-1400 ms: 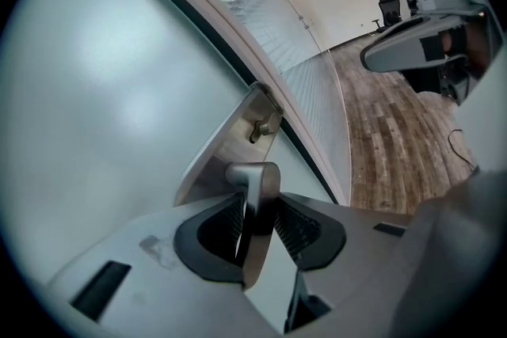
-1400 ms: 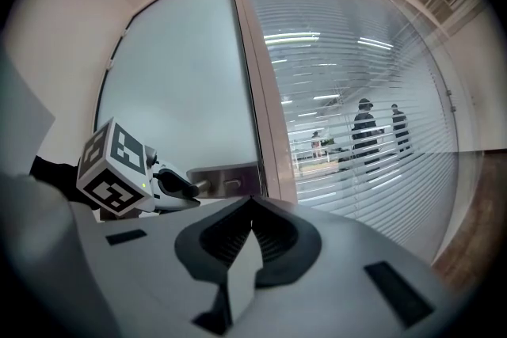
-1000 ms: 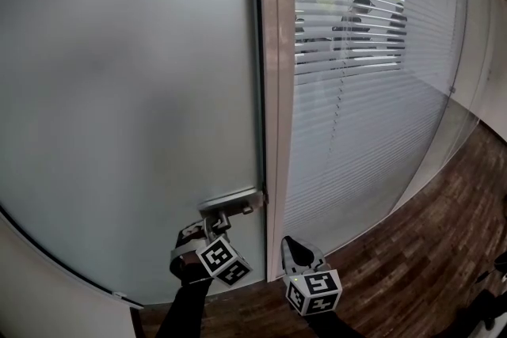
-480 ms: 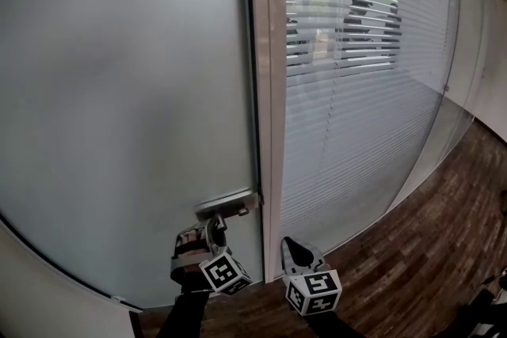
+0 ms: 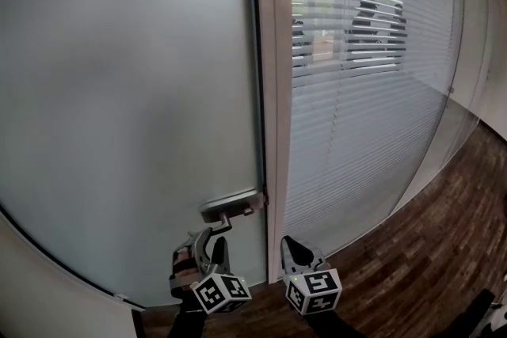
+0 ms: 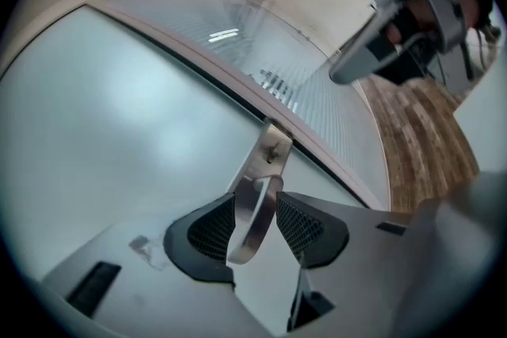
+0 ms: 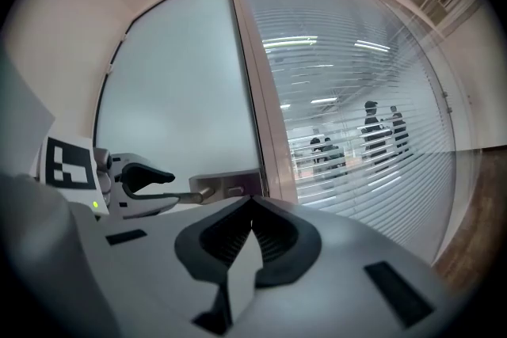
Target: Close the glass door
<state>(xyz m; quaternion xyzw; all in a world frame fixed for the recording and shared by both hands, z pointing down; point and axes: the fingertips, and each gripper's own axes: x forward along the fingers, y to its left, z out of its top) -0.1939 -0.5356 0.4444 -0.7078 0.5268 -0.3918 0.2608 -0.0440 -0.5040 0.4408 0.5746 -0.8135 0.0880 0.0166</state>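
Head view: frosted glass door (image 5: 127,91) sitting closed against pale frame post (image 5: 273,91), slatted glass partition (image 5: 364,138) and dark wood-plank floor (image 5: 428,249) alongside, figures behind the slats showing too faint to read; left gripper view: left gripper (image 6: 256,202) jaws just been opening, now standing apart around the door's curved metal lever handle (image 6: 252,232); right gripper view: right gripper (image 7: 252,203) jaws sitting together, gripping nothing.

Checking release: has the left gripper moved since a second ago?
Yes: left gripper dropped away from the handle plate; its fingers have been opening, lever between them.
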